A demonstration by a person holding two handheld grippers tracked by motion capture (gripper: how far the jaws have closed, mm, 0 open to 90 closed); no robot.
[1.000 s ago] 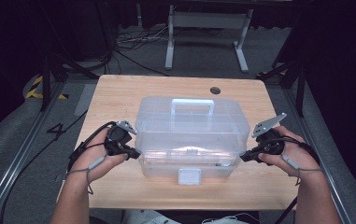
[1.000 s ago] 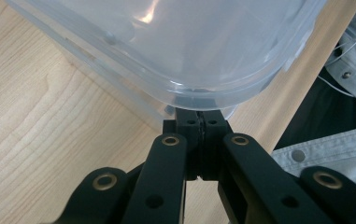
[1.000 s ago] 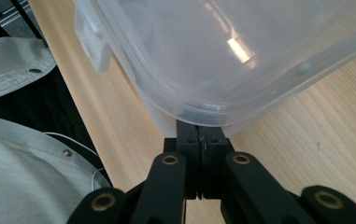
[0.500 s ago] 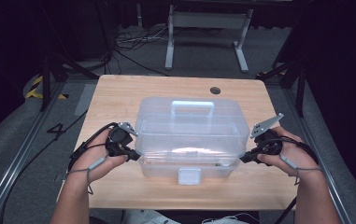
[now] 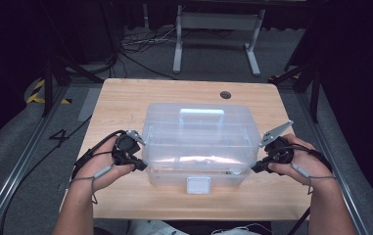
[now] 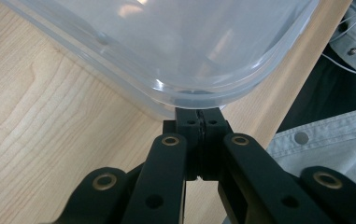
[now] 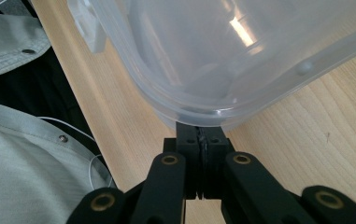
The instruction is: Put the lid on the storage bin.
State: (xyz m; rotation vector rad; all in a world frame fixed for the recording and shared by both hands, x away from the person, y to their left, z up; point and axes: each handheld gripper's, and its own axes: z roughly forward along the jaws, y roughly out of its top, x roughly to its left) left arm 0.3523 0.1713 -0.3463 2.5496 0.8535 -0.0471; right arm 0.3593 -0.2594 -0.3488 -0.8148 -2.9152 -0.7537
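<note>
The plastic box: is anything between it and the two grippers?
Nothing visible. The left hand-held gripper and the right hand-held gripper each sit right at an end of the clear plastic box, jaws closed together under its rim.

Clear lidded box (image 5: 198, 142) between two claws

Looks like a lab or studio: dark curtains (image 5: 22, 34), loose floor cables (image 5: 140, 46), metal stand legs (image 5: 213, 44), grey carpet (image 5: 17, 137).
</note>
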